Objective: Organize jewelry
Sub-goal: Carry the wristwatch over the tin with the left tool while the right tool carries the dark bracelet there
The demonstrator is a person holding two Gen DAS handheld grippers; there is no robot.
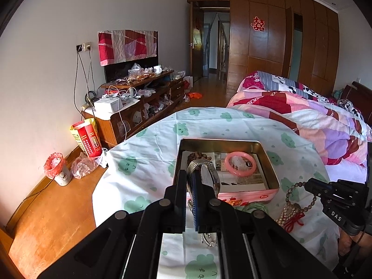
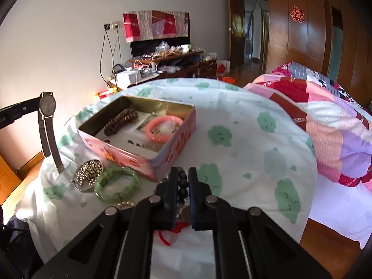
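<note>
Sorting the jewelry into the tin [image 2: 172, 137] is the step in hand, I judge, and both grippers carry a piece now. On the bed the white sheet with green clouds [image 2: 244, 121] holds everything. The open tin sits at the middle of the right wrist view, with a brown bead bracelet [image 2: 119, 121] at its 10 o'clock corner and a pink bangle [image 2: 162, 127] toward 3 o'clock inside it.

The left gripper [image 1: 197, 181] has its jaws closed narrow on a wristwatch [image 2: 47, 107]; in the right wrist view the watch hangs free at 9 o'clock, its strap ends down near the sheet. The right gripper [image 2: 182, 181] has its jaws almost together on a dark bead string [image 2: 182, 183], which trails down to a red cord [image 2: 167, 237] at 6 o'clock. A green bangle [image 2: 117, 183] and a small dish of gold beads [image 2: 89, 172] lie on the sheet at 8 o'clock, just beside the tin.

The next move, I think, asks each hand to come over the tin's rim and open only when the piece is above a free place, so the strap does not catch the wall.

Readable writing is little: "DAS" on the right gripper body in the left wrist view, and a red double-happiness sign [image 1: 258, 24] on the wardrobe at 1 o'clock. The print on the tin is too blurred.
</note>
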